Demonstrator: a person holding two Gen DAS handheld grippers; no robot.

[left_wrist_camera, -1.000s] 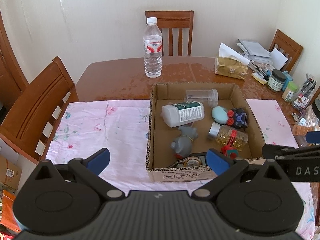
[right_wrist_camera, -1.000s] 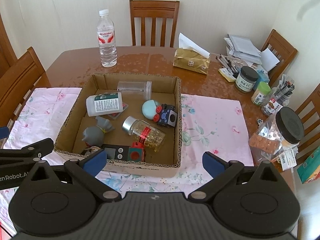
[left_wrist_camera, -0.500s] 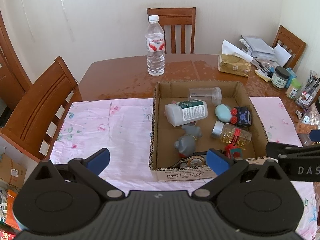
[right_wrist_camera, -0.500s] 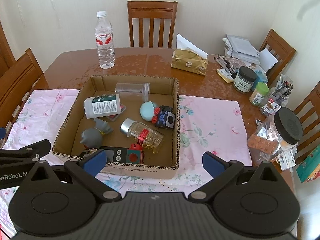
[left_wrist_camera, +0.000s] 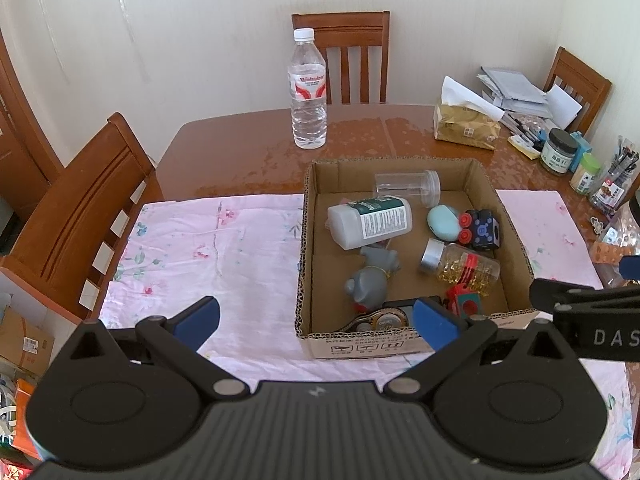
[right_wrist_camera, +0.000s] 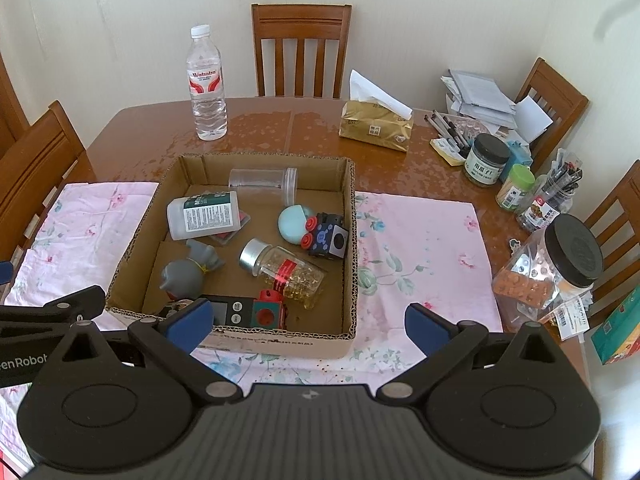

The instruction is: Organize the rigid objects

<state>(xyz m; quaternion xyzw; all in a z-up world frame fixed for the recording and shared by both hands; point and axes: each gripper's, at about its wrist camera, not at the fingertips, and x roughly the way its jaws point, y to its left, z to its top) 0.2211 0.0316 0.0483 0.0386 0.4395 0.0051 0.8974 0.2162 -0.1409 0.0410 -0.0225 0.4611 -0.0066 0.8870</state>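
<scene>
One brown cardboard box on pink floral cloth holds two lying bottles, one clear jar, one grey toy. Left gripper, right gripper: fingers spread wide, empty.

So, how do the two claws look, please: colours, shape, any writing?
Both are matte black plastic with a ribbed base, two round discs and angled linkage arms ending in blue pads. The left claw and right claw look identical. White lettering shows on their sides, only partly readable. No cables or sleeves are visible.
</scene>
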